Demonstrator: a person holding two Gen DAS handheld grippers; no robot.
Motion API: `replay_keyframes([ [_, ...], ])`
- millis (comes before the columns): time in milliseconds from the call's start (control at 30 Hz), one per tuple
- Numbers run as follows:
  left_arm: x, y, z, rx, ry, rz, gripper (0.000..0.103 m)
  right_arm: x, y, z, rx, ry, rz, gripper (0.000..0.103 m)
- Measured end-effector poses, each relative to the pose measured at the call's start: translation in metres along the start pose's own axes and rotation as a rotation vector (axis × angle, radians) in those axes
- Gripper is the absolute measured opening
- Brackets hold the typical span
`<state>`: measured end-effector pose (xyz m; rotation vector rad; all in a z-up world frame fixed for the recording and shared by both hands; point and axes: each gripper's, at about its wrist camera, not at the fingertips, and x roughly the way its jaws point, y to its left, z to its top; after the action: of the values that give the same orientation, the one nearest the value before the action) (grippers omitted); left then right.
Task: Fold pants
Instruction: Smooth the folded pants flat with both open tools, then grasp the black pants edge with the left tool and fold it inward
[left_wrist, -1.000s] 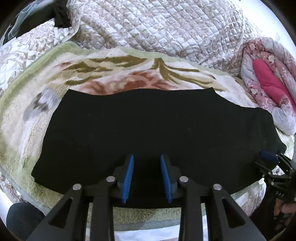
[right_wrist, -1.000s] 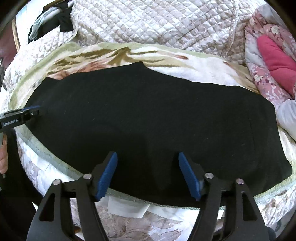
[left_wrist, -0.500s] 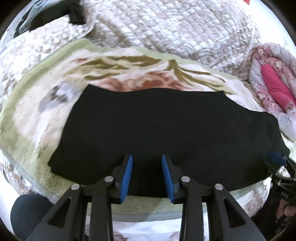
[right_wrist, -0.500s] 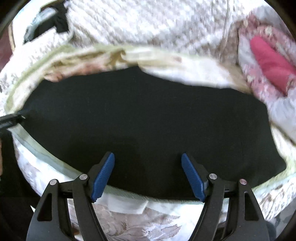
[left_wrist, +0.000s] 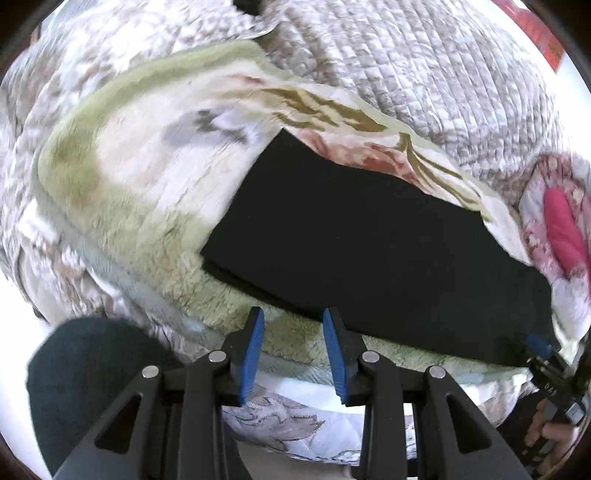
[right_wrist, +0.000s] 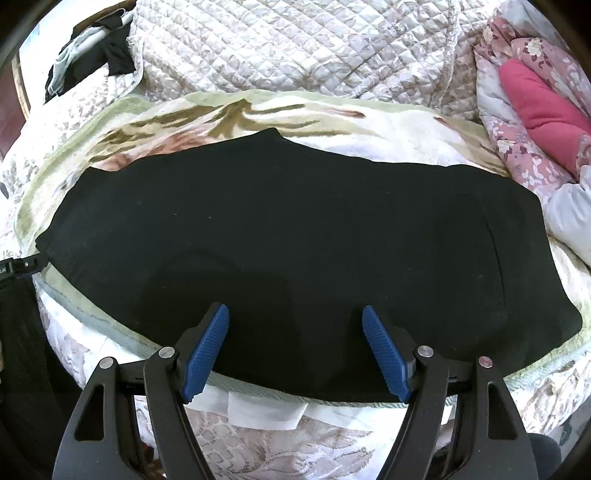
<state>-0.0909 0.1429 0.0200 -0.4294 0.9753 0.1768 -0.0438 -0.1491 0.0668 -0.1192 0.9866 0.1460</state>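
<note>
Left gripper (left_wrist: 293, 321) nearest in its own view, blue pads (left_wrist: 251, 354) parted with a narrow gap, nothing between them, tips over the fuzzy green blanket (left_wrist: 122, 206) just short of the near edge of the pants (left_wrist: 369, 240). Dark clothed knee or leg of the person at lower left (left_wrist: 92, 380), partly blurred. Right gripper (right_wrist: 295, 317) in its own view, fingers spread wide, nothing pinched, tips above the near edge of the pants (right_wrist: 295, 221); cannot tell if pads touch the cloth. Pants black, lying flat and folded lengthwise on the blanket (right_wrist: 388, 129), long side running left to right, a pocket seam visible toward the right end. In left view the right gripper (left_wrist: 539, 347) shows at the far right end of the pants, hand (left_wrist: 550, 435) below it. In right view the left gripper (right_wrist: 22, 266) tip shows at the left end of the pants. White label or cloth tab (right_wrist: 266, 410) under the blanket's near edge. Beyond the blanket, quilted bedspread (right_wrist: 295, 48). Floral quilt with pink lining (right_wrist: 539, 107) bundled at far right. Dark clothes pile (right_wrist: 92, 59) at far left corner.
</note>
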Motion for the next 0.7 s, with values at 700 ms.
replay_keyframes([
  [700,0.024,0.013,0.036,-0.097,-0.096,0.013,0.008,0.009,-0.014,0.009,0.030,-0.023,0.021,0.075],
])
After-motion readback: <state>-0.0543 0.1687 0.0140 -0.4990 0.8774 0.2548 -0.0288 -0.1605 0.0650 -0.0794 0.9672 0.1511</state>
